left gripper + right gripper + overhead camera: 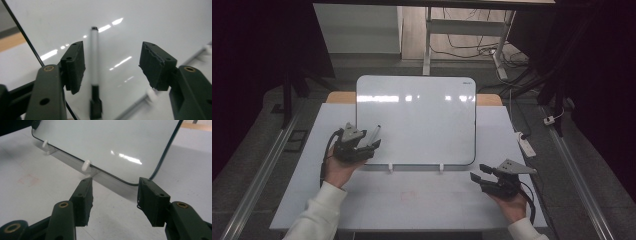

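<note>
Whiteboard (422,120) sits tilted on the surface (422,200), propped on two small white pegs (85,165) along its lower edge. A marker (94,60) lies on the board near its lower-left corner, white barrel, dark end toward that edge.

Left gripper (373,140) is at the board's lower-left corner, jaws wide open, straddling the marker, holding nothing; the left gripper view puts the marker closer to one jaw than the other. Right gripper (478,171) is off the board's lower-right corner, above the bare surface, jaws open, empty.

Risks, as I judge them: off-centre closure could kick the marker sideways or roll it down the slick slope. Pushing down on the board could shift it on the pegs, since nothing braces it.
</note>
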Motion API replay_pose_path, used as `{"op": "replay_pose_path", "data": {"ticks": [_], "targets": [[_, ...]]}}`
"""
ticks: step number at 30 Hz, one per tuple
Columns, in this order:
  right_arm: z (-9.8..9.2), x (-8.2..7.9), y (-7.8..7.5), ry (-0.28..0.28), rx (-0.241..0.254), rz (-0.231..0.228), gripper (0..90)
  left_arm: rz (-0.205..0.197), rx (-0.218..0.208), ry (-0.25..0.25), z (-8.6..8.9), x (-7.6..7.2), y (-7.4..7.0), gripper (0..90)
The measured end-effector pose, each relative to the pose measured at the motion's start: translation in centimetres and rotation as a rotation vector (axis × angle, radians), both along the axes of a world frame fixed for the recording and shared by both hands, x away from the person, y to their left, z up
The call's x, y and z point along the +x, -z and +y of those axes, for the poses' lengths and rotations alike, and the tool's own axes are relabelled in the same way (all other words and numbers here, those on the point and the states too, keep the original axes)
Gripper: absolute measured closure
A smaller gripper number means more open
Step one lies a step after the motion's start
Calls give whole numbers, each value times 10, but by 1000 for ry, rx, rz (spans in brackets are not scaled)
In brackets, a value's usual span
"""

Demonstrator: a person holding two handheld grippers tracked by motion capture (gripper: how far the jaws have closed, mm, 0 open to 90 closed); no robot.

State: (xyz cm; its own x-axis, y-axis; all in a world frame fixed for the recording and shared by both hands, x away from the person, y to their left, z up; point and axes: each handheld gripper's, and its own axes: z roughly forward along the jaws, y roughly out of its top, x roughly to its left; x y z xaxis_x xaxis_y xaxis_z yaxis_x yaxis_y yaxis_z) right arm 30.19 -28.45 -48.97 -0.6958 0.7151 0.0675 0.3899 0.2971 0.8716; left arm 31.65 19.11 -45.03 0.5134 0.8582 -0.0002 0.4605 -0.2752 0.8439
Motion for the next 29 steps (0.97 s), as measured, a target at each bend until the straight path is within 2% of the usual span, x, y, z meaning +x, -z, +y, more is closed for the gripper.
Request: {"op": "replay_pose_path", "data": {"ticks": [5,10,13,17,22,29], "targets": [[-9,-1,2,-9,-24,-42,435,36,-50,60,16,-29,9,316],[-19,-2,4,0,-52,-72,426,92,-90,91,31,-56,27,289],[-20,-3,3,1,-64,-92,426,109,-105,101,36,-66,34,286],[-20,-2,3,-3,-79,-113,426,119,-87,111,35,-69,37,278],[-18,-2,4,-13,-98,-112,426,124,-70,121,32,-68,39,277],[-18,-2,4,-12,-97,-116,426,122,-60,120,32,-69,40,266]]}}
